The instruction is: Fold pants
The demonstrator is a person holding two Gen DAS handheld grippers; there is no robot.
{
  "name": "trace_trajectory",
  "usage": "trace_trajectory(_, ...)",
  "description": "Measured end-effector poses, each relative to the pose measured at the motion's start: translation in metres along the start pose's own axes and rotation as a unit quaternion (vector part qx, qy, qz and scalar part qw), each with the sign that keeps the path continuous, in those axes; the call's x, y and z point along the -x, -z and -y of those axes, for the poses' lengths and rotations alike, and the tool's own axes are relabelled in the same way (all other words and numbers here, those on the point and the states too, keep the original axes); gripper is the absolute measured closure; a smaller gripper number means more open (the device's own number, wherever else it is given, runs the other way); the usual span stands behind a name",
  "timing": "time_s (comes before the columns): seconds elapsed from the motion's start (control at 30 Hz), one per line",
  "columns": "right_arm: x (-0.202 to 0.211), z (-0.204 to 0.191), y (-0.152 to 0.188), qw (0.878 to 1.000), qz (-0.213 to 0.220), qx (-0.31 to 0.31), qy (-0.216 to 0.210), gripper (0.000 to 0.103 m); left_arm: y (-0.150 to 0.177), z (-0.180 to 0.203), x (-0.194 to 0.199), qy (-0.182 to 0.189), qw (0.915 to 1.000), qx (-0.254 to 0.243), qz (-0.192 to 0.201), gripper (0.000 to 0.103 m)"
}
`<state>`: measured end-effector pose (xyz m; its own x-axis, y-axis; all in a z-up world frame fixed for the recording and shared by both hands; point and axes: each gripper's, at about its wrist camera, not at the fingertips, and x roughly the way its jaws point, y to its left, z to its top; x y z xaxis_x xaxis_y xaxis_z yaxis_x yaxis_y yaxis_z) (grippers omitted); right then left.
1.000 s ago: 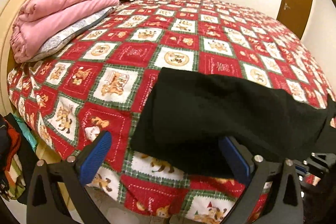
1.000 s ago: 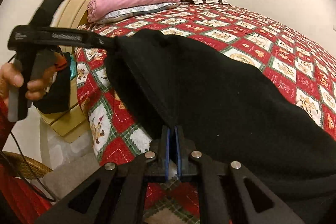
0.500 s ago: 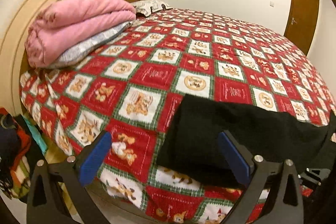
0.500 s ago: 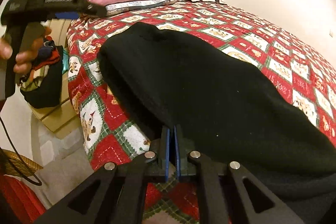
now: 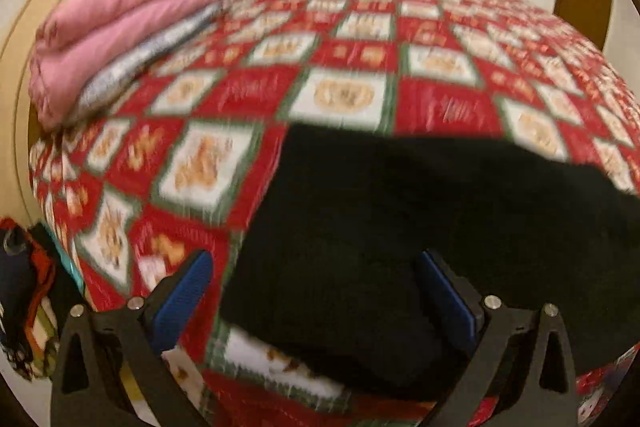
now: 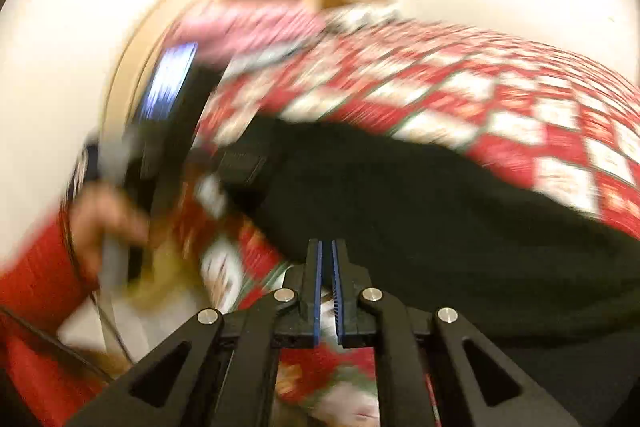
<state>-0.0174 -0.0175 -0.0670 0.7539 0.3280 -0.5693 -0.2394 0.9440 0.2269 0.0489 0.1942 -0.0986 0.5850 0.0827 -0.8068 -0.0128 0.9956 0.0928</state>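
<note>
Pants being laid out on the bed for folding.
The right hand-held gripper (image 6: 327, 267) is pressed together, apparently pinching the pants (image 6: 420, 211) hem; the left hand-held gripper (image 5: 316, 291) is spread over the pants' lower-centre corner, which next needs gripping.

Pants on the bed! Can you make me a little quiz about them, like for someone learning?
1. True or false: the left gripper is open wide.
2. What colour are the pants? A red, B black, C pink.
3. Fill in: the pink blanket lies folded on the ___.
Key: 1 true; 2 B; 3 bed.
</note>
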Motion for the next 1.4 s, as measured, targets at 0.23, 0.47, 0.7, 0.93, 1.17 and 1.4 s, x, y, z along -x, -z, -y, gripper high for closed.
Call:
trace_trajectory(0.23, 0.137, 0.16, -0.007, 0.954, 0.146, -0.212, 0.155, 0.019, 0.02, -0.025, 0.001, 0.043, 0.9973, 0.058, -0.013, 0.0)
trace_trajectory(0.47, 0.204, 0.326, -0.019, 0.889, 0.091, -0.301, 0.333, 0.042, 0.017, -0.01, 0.002, 0.004, 0.999, 0.044, -0.01, 0.0)
trace_trajectory(0.7, 0.151, 0.438, -0.029, 0.842, -0.007, -0.352, 0.409, 0.047, 0.012, -0.011, 0.0, -0.009, 0.998, 0.055, -0.03, 0.0)
trace_trajectory(0.93, 0.101, 0.48, -0.017, 0.797, -0.111, -0.375, 0.46, 0.047, 0.009, -0.004, 0.0, -0.03, 0.9981, 0.038, -0.037, 0.0)
trace_trajectory(1.17, 0.133, 0.475, -0.012, 0.8, -0.077, -0.416, 0.426, 0.097, 0.01, -0.004, 0.001, -0.033, 0.9981, 0.037, -0.037, 0.0)
trace_trajectory(1.4, 0.252, 0.402, -0.005, 0.848, 0.107, -0.42, 0.304, 0.098, 0.008, -0.007, 0.0, -0.02, 0.9982, 0.038, -0.041, 0.0)
